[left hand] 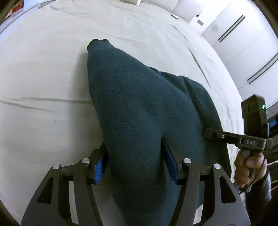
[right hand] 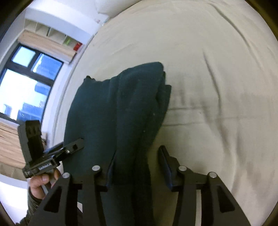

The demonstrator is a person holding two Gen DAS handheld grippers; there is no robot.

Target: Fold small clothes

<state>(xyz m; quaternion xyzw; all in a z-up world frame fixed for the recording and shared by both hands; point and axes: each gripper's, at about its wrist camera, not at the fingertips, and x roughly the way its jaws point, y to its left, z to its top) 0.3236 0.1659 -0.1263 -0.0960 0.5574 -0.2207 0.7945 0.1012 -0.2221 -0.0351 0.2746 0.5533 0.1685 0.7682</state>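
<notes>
A dark teal knitted garment [left hand: 139,95] lies bunched on the white bed sheet [left hand: 43,87], its ribbed cuff end [left hand: 97,43] pointing away. My left gripper [left hand: 133,144] straddles its near part; the blue pads [left hand: 99,168] stand wide with the fabric bulging between them, not pinched. In the right wrist view the garment [right hand: 113,107] is folded over itself. My right gripper [right hand: 137,153] is open around its near end: the knit rests against the left finger, and bare sheet [right hand: 217,69] shows beside the right finger [right hand: 165,163]. Each view shows the other gripper at the garment's edge [left hand: 208,133] [right hand: 78,144].
Pillows [left hand: 182,8] lie at the bed's far end and white wardrobe doors [left hand: 243,43] stand to the right. A window [right hand: 26,78] and wall shelves [right hand: 48,33] are beyond the bed's left edge. A person's hands [left hand: 248,166] [right hand: 41,180] hold the gripper handles.
</notes>
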